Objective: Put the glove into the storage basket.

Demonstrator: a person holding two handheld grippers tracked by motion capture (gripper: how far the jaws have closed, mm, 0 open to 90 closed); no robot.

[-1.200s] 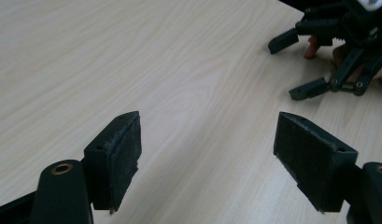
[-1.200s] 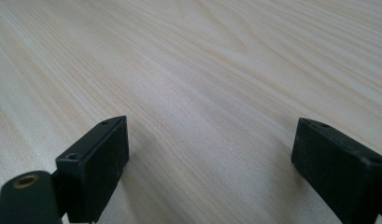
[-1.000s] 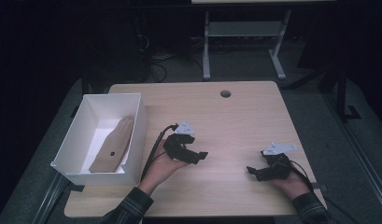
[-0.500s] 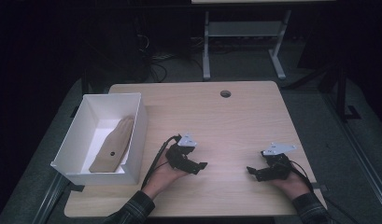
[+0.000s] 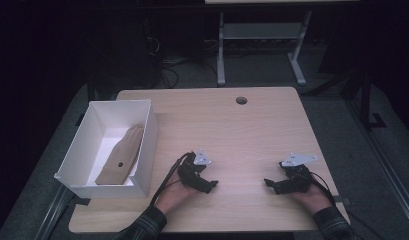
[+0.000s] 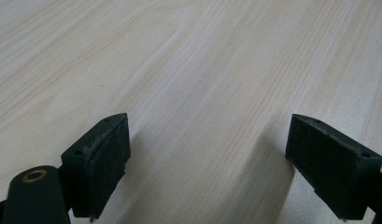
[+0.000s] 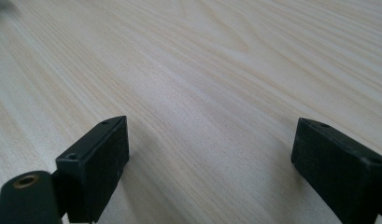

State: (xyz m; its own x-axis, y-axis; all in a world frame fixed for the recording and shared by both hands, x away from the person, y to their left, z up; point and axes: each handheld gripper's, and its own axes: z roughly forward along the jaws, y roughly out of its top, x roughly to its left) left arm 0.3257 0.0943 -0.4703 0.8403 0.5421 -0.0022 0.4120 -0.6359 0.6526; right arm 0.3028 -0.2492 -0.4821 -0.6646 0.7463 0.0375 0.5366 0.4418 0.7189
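The left gripper (image 5: 208, 184) has just been spreading its fingers (image 6: 102, 158) – released, only bare counter (image 5: 252, 130) between them. The right gripper (image 5: 271, 184) mirrors it, fingers wide and empty. Both rest low beside the white box (image 5: 147, 150), where a tan glove (image 5: 121, 160) lies, long axis pointing away from the person.

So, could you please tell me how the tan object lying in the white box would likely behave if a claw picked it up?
The tan object looks flat and thin, with one end leaning up the wall of the white box, so it probably holds its shape rather than drooping. Its slim build suggests it is light. Being flat, it should not roll, though a grip at one end might let it swing.
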